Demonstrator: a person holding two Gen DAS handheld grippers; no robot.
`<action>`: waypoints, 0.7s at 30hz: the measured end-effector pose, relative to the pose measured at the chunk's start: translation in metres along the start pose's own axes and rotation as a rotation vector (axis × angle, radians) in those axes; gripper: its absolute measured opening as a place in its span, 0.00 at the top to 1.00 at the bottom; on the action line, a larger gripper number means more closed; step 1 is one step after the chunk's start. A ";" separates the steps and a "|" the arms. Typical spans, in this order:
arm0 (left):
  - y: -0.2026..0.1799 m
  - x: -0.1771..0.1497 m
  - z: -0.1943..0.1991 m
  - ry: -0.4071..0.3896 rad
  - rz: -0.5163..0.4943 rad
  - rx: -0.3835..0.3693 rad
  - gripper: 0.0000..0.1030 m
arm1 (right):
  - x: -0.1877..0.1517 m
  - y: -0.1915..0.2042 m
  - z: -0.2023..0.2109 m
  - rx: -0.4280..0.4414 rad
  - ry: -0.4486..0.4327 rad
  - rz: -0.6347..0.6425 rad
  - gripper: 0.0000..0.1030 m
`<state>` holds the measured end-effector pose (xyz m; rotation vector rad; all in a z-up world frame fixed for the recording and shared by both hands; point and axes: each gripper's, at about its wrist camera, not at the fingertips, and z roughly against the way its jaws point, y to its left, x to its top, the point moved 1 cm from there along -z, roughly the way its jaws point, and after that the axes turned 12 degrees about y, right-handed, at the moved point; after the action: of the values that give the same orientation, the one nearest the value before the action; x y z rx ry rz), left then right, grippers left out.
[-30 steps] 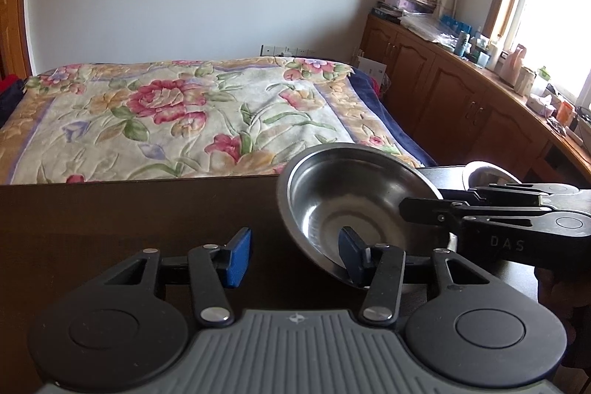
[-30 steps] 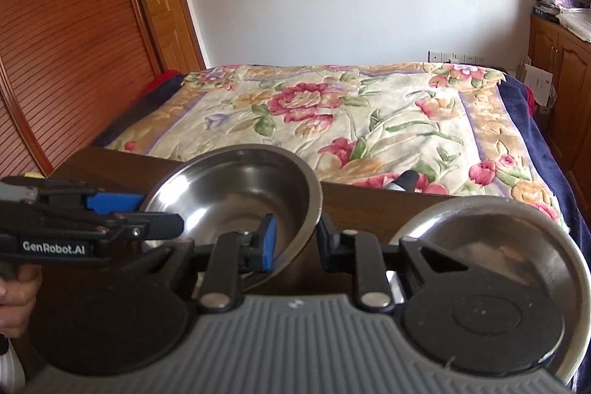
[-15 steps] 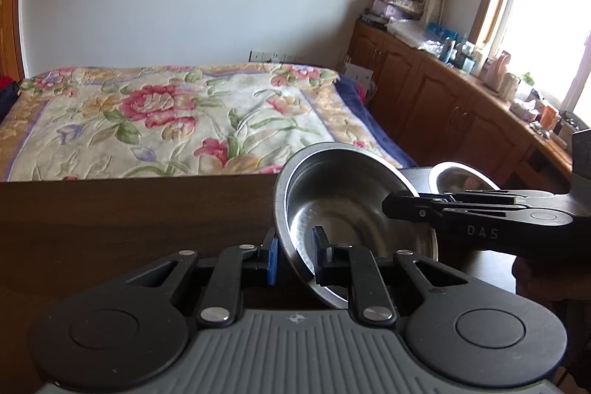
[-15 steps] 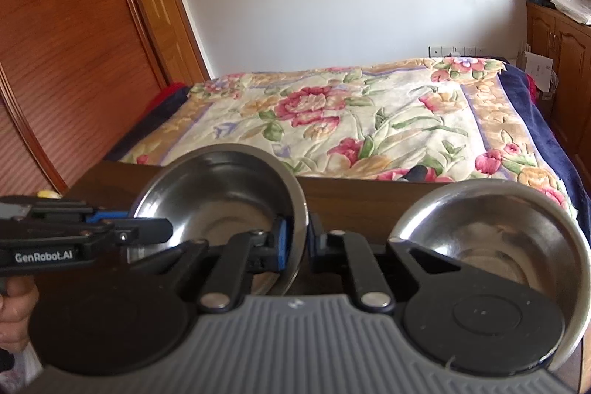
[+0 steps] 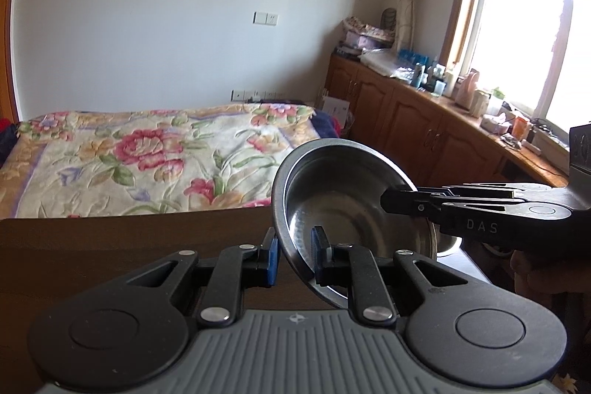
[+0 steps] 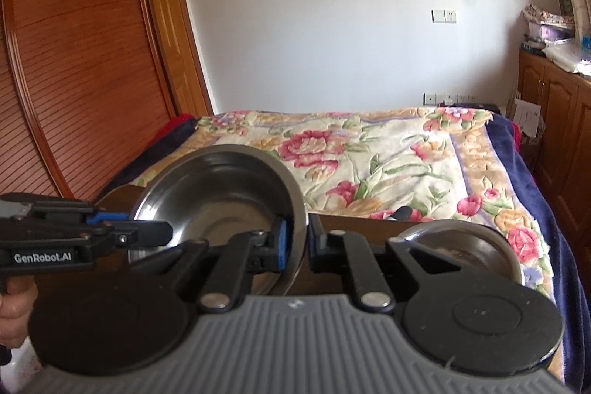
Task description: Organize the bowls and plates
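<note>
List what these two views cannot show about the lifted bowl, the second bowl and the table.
- Held bowl: underside hidden by its own wall in both views.
- Second bowl: near half covered by the right gripper body; in the left wrist view only a sliver shows.
- Table: near edge hidden by the left gripper body.
- Small items on the window counter: too small.

Dark table (image 5: 110, 239) left of the held steel bowl (image 5: 351, 194) is bare and passable; right side is crowded by the second bowl (image 6: 465, 246) on the table, just beside the right gripper (image 6: 295, 242).
</note>
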<state>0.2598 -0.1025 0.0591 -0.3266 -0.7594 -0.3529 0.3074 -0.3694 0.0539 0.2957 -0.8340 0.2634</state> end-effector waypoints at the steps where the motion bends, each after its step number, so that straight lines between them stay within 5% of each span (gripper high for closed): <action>1: -0.001 -0.001 0.004 -0.006 -0.003 -0.001 0.81 | -0.001 0.001 0.004 -0.001 -0.006 0.003 0.87; 21: -0.026 -0.059 0.054 -0.023 -0.042 -0.044 0.82 | -0.044 0.027 0.055 -0.044 -0.029 0.042 0.87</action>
<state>0.1766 -0.0919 0.0580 -0.3571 -0.7832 -0.4059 0.2322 -0.3687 0.0601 0.2415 -0.8745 0.2801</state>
